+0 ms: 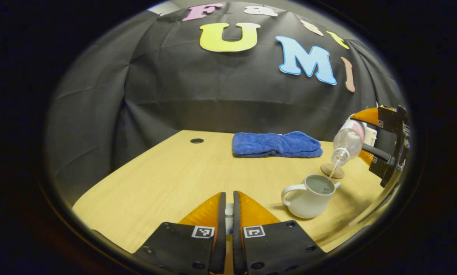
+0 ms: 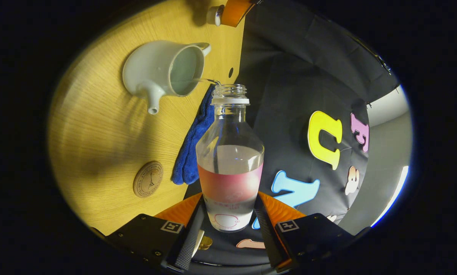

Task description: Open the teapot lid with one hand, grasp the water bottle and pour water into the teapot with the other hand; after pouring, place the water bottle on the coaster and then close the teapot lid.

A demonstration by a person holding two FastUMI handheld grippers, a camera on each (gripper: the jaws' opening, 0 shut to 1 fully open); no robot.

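Note:
The white teapot (image 1: pixel 308 202) stands uncovered on the wooden table, also seen in the right gripper view (image 2: pixel 148 72). My right gripper (image 2: pixel 230 206) is shut on a clear water bottle (image 2: pixel 230 152) with a pink label, about half full. The bottle (image 1: pixel 346 143) is tilted mouth-down over the pot, and a thin stream of water (image 2: pixel 201 80) runs into the opening. My left gripper (image 1: pixel 229 194) hovers low over the table to the pot's left, shut on the white teapot lid (image 1: pixel 228 212). A round cork coaster (image 1: pixel 327 170) lies just behind the teapot.
A folded blue towel (image 1: pixel 276 144) lies at the back of the table near the cloth wall. A small round cable hole (image 1: pixel 196 141) sits at the back left. The table's left half is bare wood (image 1: pixel 155 183).

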